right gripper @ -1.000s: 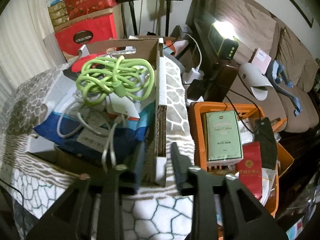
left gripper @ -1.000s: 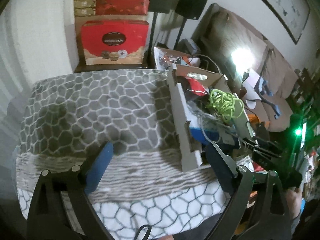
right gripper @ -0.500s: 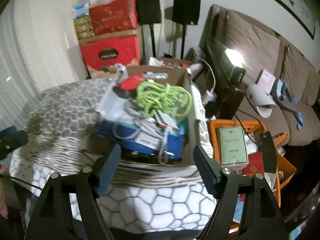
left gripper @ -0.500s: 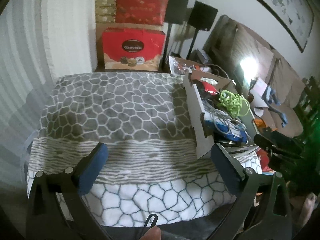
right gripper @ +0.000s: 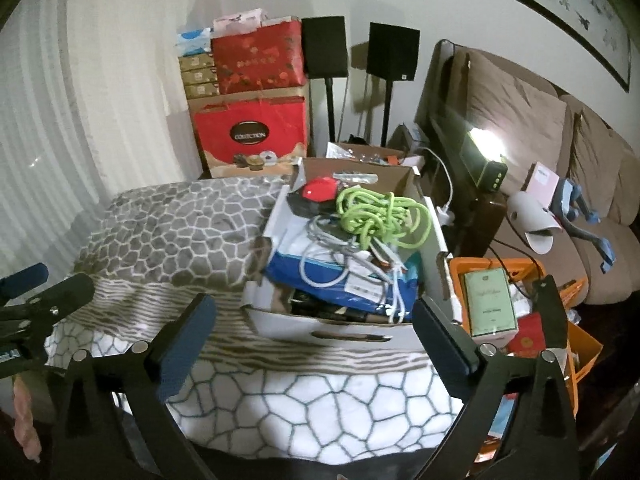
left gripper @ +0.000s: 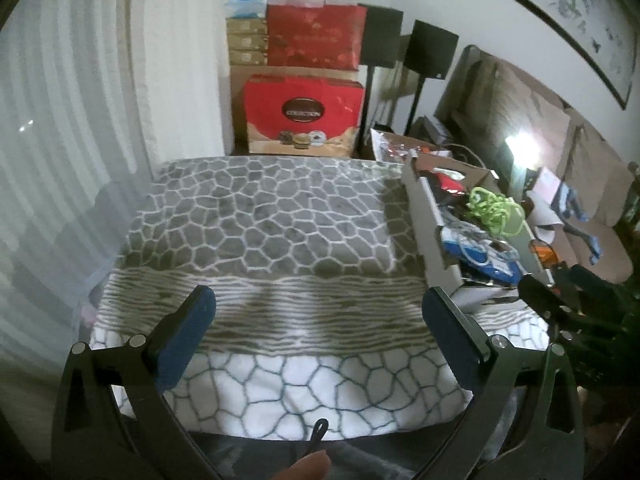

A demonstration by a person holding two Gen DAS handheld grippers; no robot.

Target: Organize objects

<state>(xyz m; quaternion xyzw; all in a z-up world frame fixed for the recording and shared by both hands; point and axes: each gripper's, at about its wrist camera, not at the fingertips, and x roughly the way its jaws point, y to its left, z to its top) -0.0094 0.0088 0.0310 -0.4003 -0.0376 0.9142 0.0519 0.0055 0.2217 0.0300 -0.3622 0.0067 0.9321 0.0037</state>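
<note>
A cardboard box (right gripper: pixel 344 330) full of clutter stands on the right side of a table covered by a grey and white patterned cloth (left gripper: pixel 264 216). On top lie a tangled green cord (right gripper: pixel 380 212), white cables (right gripper: pixel 324 268), a blue pack (right gripper: pixel 336 284) and a red object (right gripper: pixel 320 190). The box also shows in the left wrist view (left gripper: pixel 430 232). My left gripper (left gripper: pixel 318 318) is open and empty above the cloth's near edge, left of the box. My right gripper (right gripper: pixel 312 326) is open and empty, just in front of the box.
An orange crate (right gripper: pixel 520 268) holding a pale green box (right gripper: pixel 490 304) sits right of the table. Red gift boxes (right gripper: pixel 252 136) are stacked at the back, with two black speakers (right gripper: pixel 394 50) on stands. A brown sofa (right gripper: pixel 560 160) with a lit lamp (right gripper: pixel 484 140) stands at right.
My right gripper let go of the box's wall, opened wide and drew back. My left gripper also drew back and up, away from the box.
</note>
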